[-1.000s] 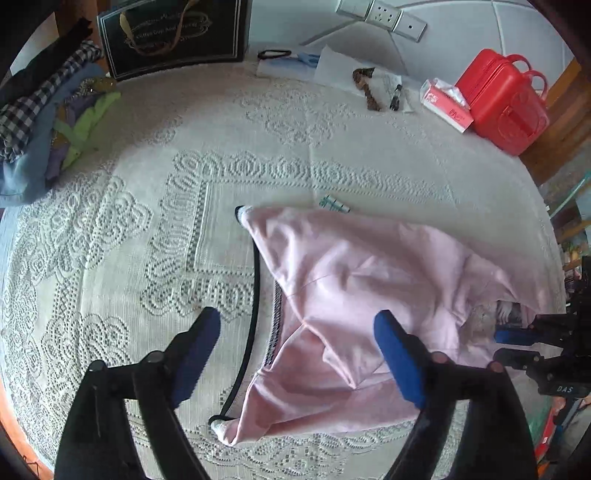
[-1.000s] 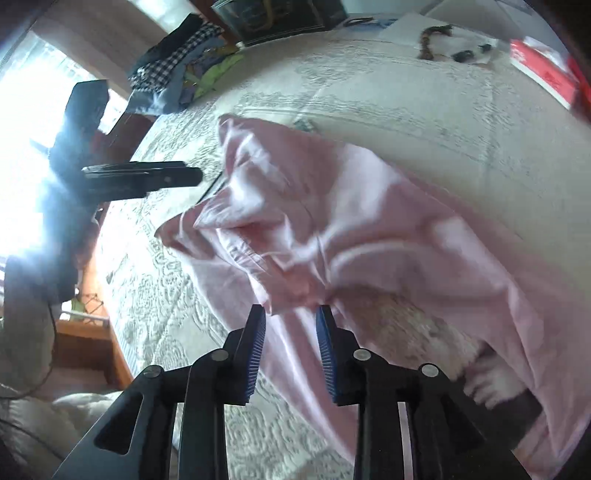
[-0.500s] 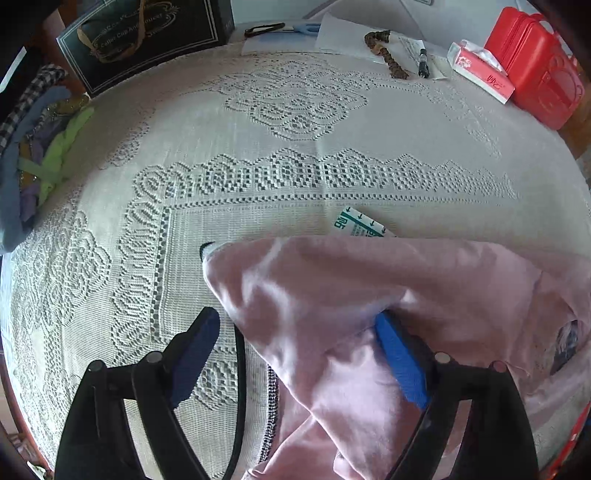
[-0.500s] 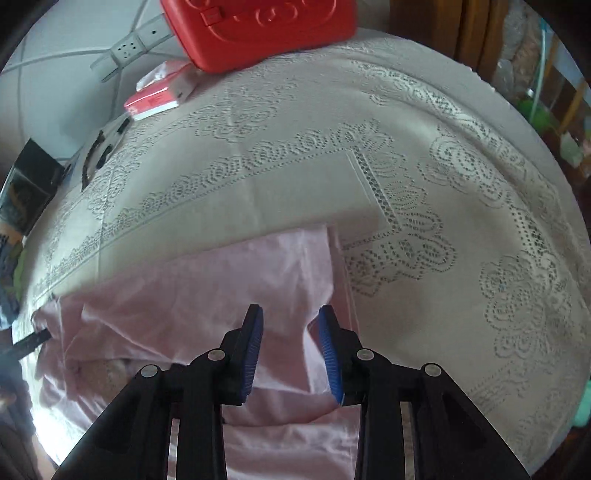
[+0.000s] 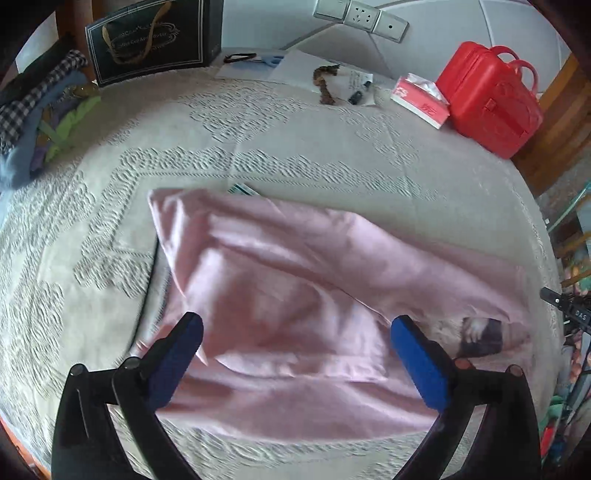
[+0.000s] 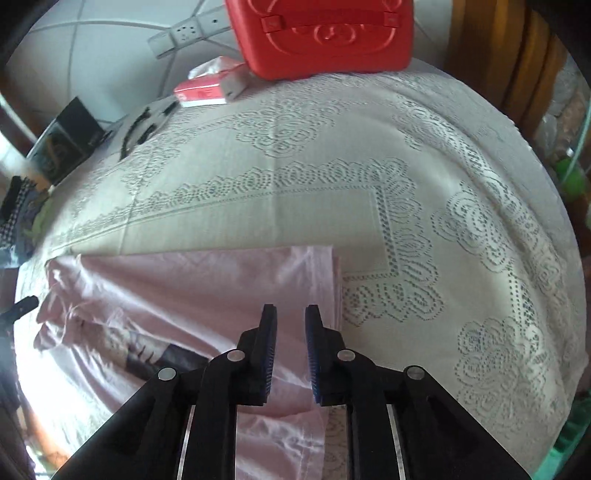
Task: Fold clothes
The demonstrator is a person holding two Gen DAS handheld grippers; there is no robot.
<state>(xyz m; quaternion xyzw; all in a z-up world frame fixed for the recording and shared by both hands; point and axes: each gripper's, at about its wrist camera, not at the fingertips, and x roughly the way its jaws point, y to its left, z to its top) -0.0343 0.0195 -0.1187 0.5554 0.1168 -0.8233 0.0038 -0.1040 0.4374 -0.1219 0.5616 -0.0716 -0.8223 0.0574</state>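
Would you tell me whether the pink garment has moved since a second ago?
Yes. The pink garment is now folded over, its far edge nearer the lace border of the tablecloth.

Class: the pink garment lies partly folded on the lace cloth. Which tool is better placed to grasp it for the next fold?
Probably the left tool: its jaws, just opened wide, straddle the pink garment. The right tool, jaws just narrowed, grips nothing.

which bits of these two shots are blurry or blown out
Left wrist view: pink garment smeared by motion blur, tablecloth lace soft, edges bent by the fisheye. Right wrist view: lower left corner washed out by glare over the garment; red case fairly sharp.
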